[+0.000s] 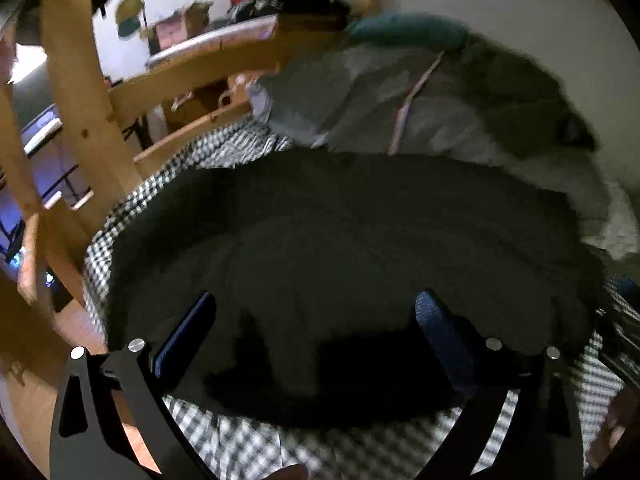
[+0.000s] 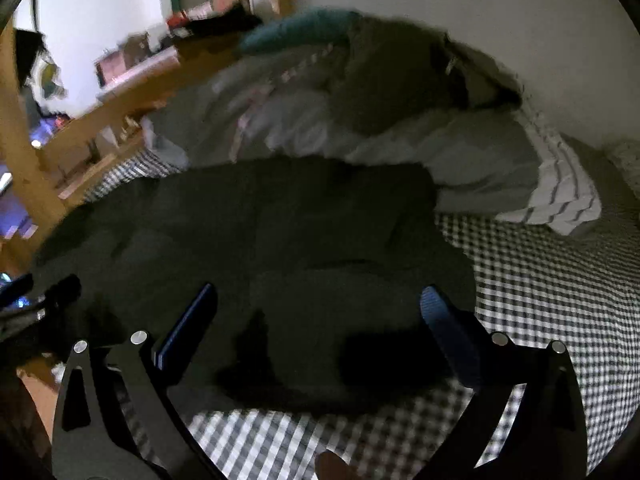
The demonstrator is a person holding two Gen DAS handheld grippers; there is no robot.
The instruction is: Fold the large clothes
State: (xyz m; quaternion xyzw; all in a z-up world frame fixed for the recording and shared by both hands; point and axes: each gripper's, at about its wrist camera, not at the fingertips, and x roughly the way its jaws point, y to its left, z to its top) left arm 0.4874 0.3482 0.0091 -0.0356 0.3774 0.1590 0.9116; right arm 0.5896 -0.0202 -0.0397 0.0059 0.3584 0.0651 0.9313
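- We see our left gripper [image 1: 316, 320] spread wide with nothing between its blue-padded fingers [image 1: 188, 332]; it hangs over the near hem of the dark garment [image 1: 340, 248], empty.
- Our right gripper [image 2: 320, 316] is likewise spread and empty, poised over the same near hem, closer to the garment's right edge.
- The dark garment lies flat on the checked bedsheet [image 2: 540, 280], straight ahead of and just beneath both grippers. Its long axis seems to run crosswise to our fingers, from the side by the wooden bed frame [image 1: 80, 120] to the open sheet on the far side from that frame.
- Neither gripper is clearly nearer: each faces its own half of the hem, the left the half toward the bed frame, the right the other half. We judge the next move to be a drop onto the two near corners, then a carry away from us over the garment.
- The near hem sits in the grippers' own shadow, so we cannot tell whether the cloth there is single or already doubled.
- The left view shows the bed frame's posts and rails close beside the garment's left edge, with only a narrow strip of sheet between.
- The right view shows what the left does not: a broad stretch of bare sheet beyond the garment's right edge, and a striped cloth [image 2: 568, 196] at the end of the grey heap of bedding [image 2: 280, 120] lying behind the garment.
- It also catches the left gripper at its left margin.
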